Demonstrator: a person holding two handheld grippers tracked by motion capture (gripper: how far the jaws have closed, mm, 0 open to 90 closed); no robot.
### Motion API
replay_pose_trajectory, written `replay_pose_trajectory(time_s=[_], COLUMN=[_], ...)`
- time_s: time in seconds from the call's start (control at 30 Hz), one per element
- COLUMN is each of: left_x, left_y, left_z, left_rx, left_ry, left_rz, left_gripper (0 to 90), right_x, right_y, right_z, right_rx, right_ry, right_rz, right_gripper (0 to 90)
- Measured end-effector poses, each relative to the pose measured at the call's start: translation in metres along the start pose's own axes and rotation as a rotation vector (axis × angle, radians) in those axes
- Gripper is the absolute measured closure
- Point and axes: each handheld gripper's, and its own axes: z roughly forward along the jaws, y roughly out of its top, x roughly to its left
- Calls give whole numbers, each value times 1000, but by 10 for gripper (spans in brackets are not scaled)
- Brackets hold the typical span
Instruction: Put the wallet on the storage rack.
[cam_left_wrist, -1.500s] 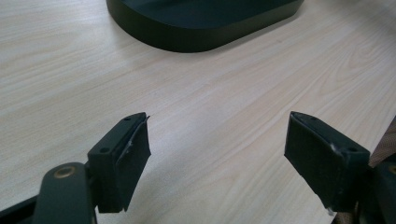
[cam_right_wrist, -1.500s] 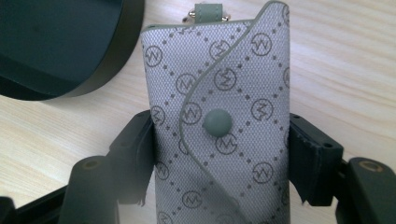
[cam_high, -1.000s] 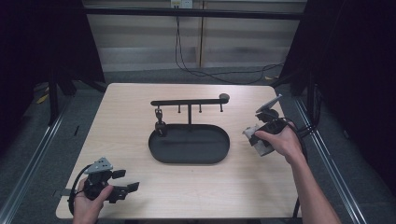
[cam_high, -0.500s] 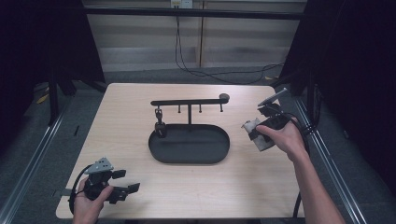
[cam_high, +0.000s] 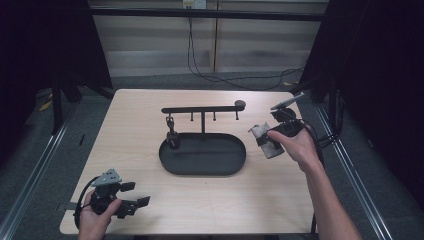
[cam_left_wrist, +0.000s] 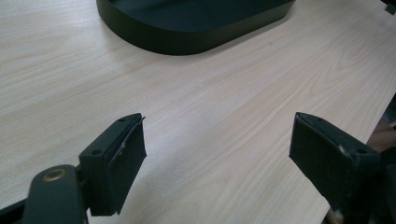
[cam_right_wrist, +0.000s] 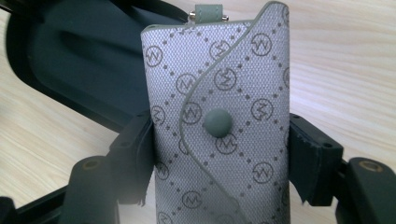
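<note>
Key pouch (cam_right_wrist: 217, 126): pinched in right gripper (cam_high: 265, 141) fingers, near counter's (cam_high: 280, 200) right edge. Oval tray (cam_high: 202, 155) with hook rack (cam_high: 202, 109): centre. Left gripper (cam_high: 131, 194): fingers spread, front-left corner.

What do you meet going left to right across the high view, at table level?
Left claw, open above the table near its front edge → small dark item hanging from the rack → oval black tray → grey patterned key pouch → right claw, shut on the pouch.
</note>
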Motion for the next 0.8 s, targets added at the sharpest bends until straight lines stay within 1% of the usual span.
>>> replay_pose_trajectory(time_s=[0.07, 0.17, 0.33, 0.43, 0.5, 0.53, 0.6, 0.67, 0.77, 0.8], left_x=[0, 0, 0, -1, -1, -2, -2, -1, 1, 1], left_y=[0, 0, 0, 0, 1, 1, 1, 1, 1, 0], left_z=[0, -1, 0, 0, 0, 0, 0, 1, 0, 0], left_rx=[-5, -6, -2, -3, -5, -10, -4, 1, 3, 1], left_ry=[4, 5, 3, 11, -11, -9, -6, 6, 9, 10], left_rz=[5, 5, 6, 11, 11, 9, 13, 9, 9, 6], left_gripper=[182, 182, 182, 182, 182, 182, 182, 182, 182, 182], right_x=[4, 8, 17, 20, 23, 24, 25, 28, 30, 31], right_y=[1, 3, 5, 7, 8, 9, 10, 12, 13, 14], right_z=[3, 9, 17, 19, 20, 21, 23, 29, 33, 38], right_rx=[-12, -15, -18, -28, -27, -31, -31, -39, -43, -35], right_ry=[25, 41, 72, 77, 78, 78, 80, 89, 101, 106], right_rz=[10, 12, -4, -2, -1, -4, -3, -6, 4, 15], right_gripper=[331, 331, 331, 330, 330, 331, 331, 331, 331, 330])
